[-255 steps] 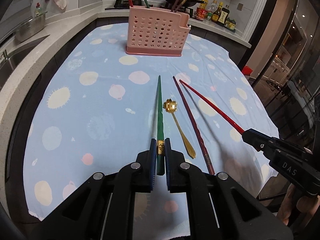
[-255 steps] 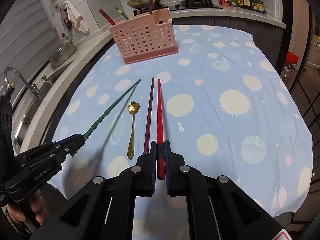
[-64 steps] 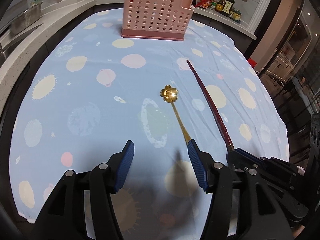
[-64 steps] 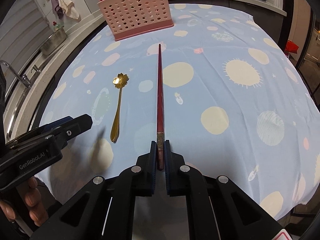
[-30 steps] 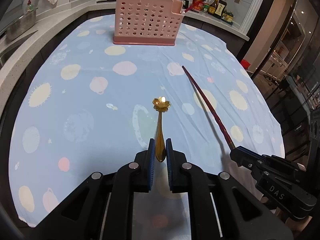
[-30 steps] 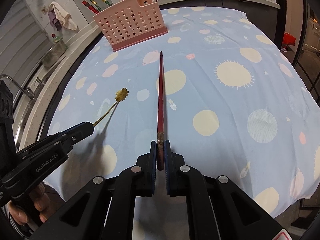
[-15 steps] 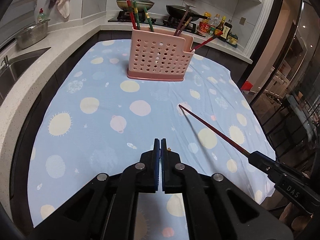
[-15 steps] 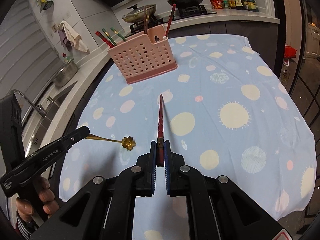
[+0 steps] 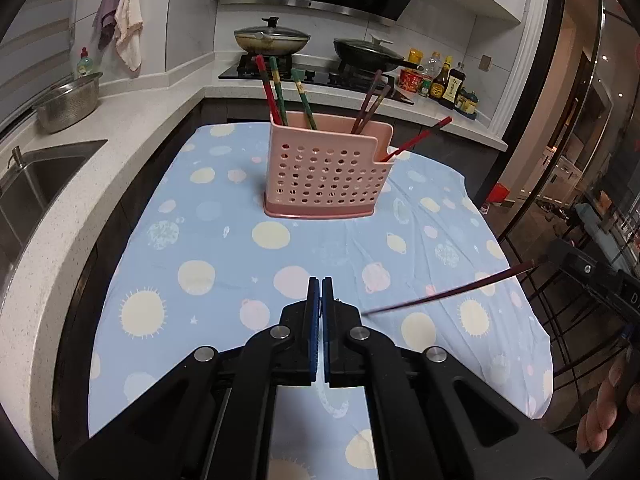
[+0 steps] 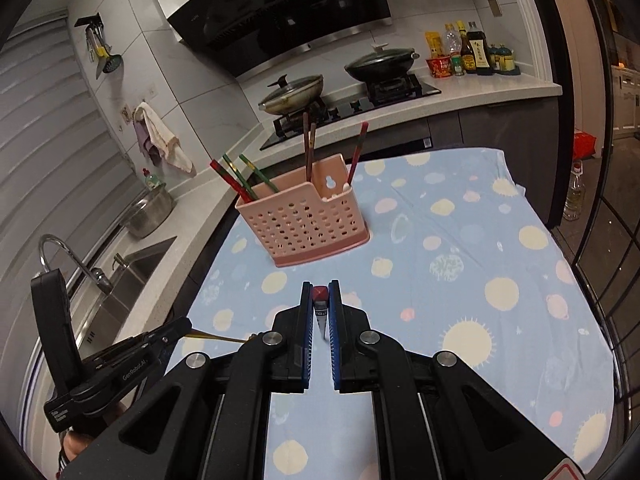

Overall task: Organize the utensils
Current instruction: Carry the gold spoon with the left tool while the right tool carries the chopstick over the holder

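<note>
Centrally, the perforated pink plastic holder (image 9: 326,174) stands on the spotted blue cloth (image 9: 224,248), holding slim red, green and brown chopsticks (image 9: 275,92). Left gripper (image 9: 320,292) pinches a thin gold spoon handle (image 10: 212,336); right gripper (image 10: 320,300) clamps the dark-red tapered chopstick (image 9: 448,292), both held above the cloth.

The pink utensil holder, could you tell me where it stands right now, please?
The pink utensil holder stands upright on the blue tablecloth at its far end, near the stove, ahead of both grippers.
</note>
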`<state>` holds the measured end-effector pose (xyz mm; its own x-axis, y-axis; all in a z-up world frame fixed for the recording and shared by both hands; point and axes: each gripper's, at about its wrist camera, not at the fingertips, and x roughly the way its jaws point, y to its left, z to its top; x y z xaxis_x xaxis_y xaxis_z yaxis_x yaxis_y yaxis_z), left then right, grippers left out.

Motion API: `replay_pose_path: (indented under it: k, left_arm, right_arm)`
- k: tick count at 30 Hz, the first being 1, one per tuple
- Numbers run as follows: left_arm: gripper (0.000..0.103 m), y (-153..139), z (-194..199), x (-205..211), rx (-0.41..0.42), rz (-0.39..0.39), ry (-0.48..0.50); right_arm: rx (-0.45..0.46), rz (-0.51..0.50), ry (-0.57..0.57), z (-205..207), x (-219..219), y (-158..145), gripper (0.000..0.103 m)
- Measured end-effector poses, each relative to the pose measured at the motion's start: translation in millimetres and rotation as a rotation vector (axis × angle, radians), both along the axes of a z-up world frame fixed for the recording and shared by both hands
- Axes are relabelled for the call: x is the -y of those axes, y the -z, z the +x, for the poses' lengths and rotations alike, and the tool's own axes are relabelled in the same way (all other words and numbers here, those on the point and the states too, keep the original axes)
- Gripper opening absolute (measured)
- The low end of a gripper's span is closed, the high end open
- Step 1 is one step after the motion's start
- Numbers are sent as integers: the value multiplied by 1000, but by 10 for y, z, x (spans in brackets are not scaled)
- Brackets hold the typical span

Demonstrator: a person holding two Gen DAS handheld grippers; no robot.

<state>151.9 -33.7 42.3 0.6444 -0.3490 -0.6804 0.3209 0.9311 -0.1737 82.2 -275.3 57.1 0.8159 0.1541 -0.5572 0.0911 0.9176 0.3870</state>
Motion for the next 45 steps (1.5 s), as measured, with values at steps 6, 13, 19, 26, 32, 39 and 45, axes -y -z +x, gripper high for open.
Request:
replay_pose_path:
  k: [6,13,19,26,32,39,45]
  left_arm:
    - [1,-250,215,28,51,6,7]
    - [1,-648,609,39,121,-4,8]
    - [1,-1007,1046,104,206,14,-9]
    - [1,-1053,1557,256,213,52,-22]
    - [1,-829,1889,293,160,67,-33]
    - [1,-770,2059,288,150,46,-45]
    - [1,-864,2016,276,177,36,-29]
  right_arm:
    - [74,-10,2,250,59,-280,7]
    - [199,-20,23,632,138,-727,7]
    - [315,-27,59,1056,182,-1118,7]
    - [356,-25,82,1595,163,-1240,7]
    - [308,-43,75,1999,89,-1044,7]
    - [245,-53,59,2263,54,-772,7]
    - [229,-51,48,2280,16,-653,7]
